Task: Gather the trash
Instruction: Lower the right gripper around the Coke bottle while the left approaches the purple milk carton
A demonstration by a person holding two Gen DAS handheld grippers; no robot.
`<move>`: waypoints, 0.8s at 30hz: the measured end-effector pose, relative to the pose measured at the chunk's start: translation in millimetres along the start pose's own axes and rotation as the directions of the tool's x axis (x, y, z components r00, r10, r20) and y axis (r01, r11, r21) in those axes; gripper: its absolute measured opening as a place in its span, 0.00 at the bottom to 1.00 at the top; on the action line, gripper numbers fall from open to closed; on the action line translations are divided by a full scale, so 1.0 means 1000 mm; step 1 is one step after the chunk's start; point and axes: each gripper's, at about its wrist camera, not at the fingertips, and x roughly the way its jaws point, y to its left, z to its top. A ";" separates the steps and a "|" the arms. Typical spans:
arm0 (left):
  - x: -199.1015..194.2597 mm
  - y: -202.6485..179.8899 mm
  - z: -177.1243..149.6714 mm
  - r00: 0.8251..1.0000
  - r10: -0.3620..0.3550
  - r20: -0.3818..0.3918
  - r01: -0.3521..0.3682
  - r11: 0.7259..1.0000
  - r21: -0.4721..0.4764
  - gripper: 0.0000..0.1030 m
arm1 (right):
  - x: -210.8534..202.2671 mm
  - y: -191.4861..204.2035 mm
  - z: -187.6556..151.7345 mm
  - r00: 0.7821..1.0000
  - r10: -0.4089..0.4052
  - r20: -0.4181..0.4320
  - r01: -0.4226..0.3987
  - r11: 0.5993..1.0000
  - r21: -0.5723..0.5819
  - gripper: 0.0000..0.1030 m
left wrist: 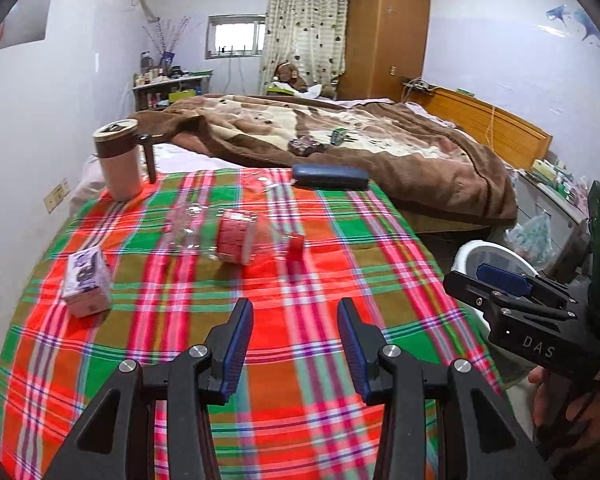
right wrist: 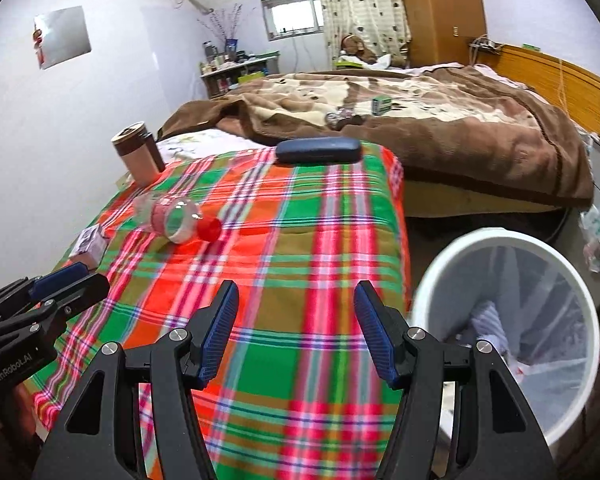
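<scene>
Left wrist view first: your left tongs (left wrist: 296, 344) hang apart with nothing between them, over the plaid cloth (left wrist: 260, 360) on the tabletop. Right tongs (right wrist: 296, 332) are apart and empty too, with the white bin (right wrist: 579, 300) just beside them off the cloth's edge. Your target looks like the clear bottle (left wrist: 236, 238), lying on its side mid-cloth, red cap (left wrist: 295, 249) toward you. I'd go in across the labelled body, not the slick cap, and squeeze gently since it may crumple or roll. A small carton (left wrist: 87, 283) sits left, a mug (left wrist: 118, 160) and dark case (left wrist: 329, 176) farther back, then the bed (left wrist: 339, 132), curtains and wardrobe.
</scene>
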 end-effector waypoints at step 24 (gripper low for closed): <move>0.028 0.137 0.005 0.985 0.168 -0.043 -0.173 0.969 -0.178 0.55 | 0.078 0.077 0.042 0.991 0.120 -0.062 -0.129 0.977 -0.171 0.60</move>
